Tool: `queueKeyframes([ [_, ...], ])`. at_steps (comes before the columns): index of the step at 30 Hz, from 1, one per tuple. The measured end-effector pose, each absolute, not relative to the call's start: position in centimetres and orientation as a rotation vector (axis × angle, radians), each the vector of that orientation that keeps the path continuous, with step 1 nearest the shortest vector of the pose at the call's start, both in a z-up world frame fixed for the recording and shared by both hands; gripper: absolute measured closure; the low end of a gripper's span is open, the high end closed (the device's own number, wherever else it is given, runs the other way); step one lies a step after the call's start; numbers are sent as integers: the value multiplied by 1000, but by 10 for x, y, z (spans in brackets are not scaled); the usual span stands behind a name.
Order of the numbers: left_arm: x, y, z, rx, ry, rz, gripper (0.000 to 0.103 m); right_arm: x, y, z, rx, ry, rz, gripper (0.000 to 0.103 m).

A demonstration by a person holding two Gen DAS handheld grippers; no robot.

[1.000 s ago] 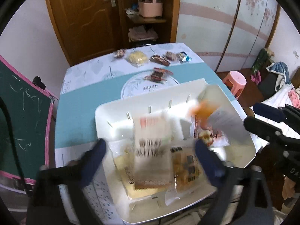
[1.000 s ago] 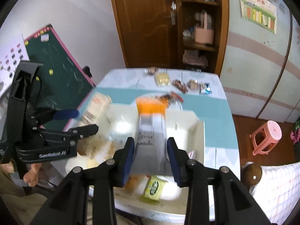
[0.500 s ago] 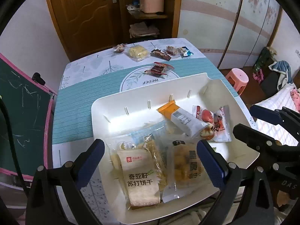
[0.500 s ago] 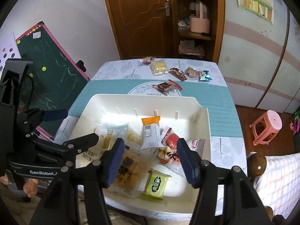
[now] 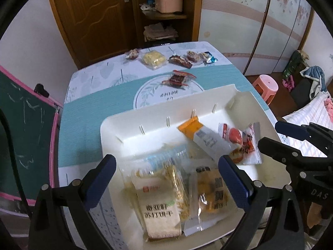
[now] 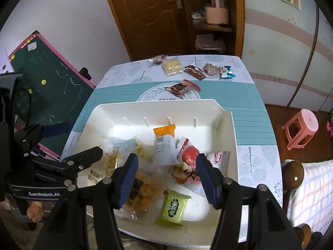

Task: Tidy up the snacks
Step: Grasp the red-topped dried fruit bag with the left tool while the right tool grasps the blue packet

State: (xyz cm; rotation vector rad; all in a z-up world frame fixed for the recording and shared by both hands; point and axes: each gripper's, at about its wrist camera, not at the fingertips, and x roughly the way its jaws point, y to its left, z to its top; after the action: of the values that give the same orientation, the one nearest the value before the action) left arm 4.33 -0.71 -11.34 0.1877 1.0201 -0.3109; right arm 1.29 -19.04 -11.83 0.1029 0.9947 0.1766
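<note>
1. The white tray (image 6: pixel 225 125) is the landmark; it stands on the near part of the table (image 6: pixel 249 95), and several packets already lie in it.
2. Left of the tray's middle hangs the left gripper (image 5: pixel 166 179), over the cracker packet (image 5: pixel 159 208) at the near left of the tray. Its jaws stand wide apart and nothing is between them.
3. Near the tray's middle lies the orange and white packet (image 6: pixel 164 143), its long axis running from the near side to the far wall.
4. Over the near right part of the tray is the right gripper (image 6: pixel 166 177). Its jaws have just been opening and they hold nothing; the packets lie below them.
5. Beyond the far wall of the tray, the loose snacks remain: one red packet (image 6: pixel 182 88) just behind the wall and a row of snacks (image 6: pixel 193 68) at the far edge of the table.
6. I judge that the red packet comes next. It lies straight ahead of the right gripper, with its long axis across the gripper's line, and the right hand seems nearer.
</note>
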Motion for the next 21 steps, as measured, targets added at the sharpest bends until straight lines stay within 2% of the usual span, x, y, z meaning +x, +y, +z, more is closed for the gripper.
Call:
queueKeyframes([
  [5,67,-16,-92,236,981,-322,5,33,-204,-106,102,983,143,45],
  [12,117,-38,-46,307,910,-356,5,82,-234,-62,84,919,89,45],
  [21,212,-77,-21,370,870,-329,5,189,-281,-25,76,908,-24,45],
])
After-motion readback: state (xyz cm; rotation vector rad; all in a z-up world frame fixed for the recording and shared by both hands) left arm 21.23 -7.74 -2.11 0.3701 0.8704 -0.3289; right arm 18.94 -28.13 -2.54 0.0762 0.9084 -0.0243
